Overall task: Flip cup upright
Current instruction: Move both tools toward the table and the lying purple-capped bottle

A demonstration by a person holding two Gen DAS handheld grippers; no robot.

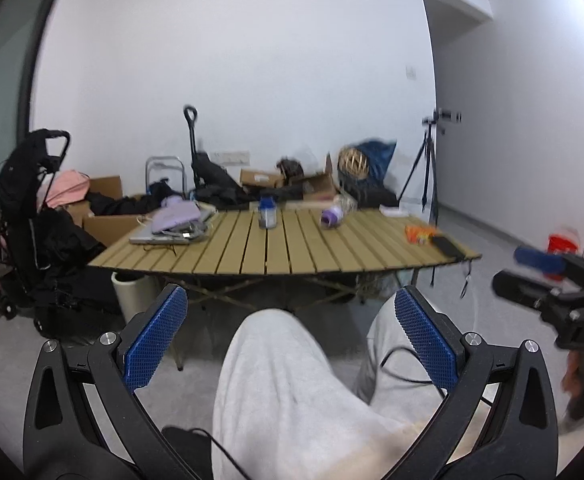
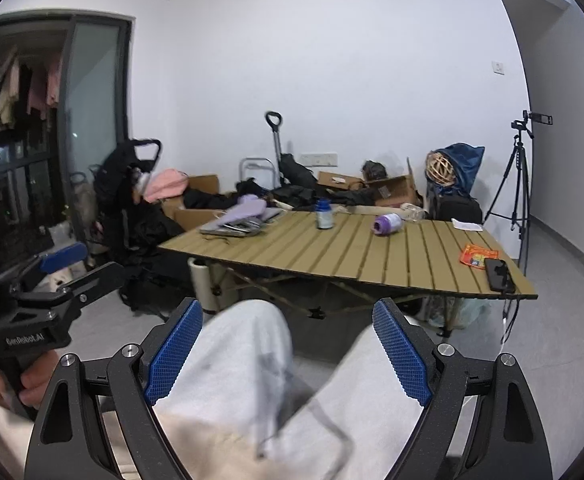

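Blue-padded black left tool (image 1: 291, 336) and matching right tool (image 2: 287, 348) both hang with their fingers spread wide apart, gripping nothing, above the person's grey-trousered knees (image 1: 287, 372). Well ahead stands the tan slatted folding surface (image 2: 356, 256). On it, toward the far edge, a small purple plastic cup (image 2: 388, 224) lies on its side. Left of the cup stands a clear jar with a blue lid (image 2: 324, 214). A black phone (image 2: 499, 275) lies near the right edge.
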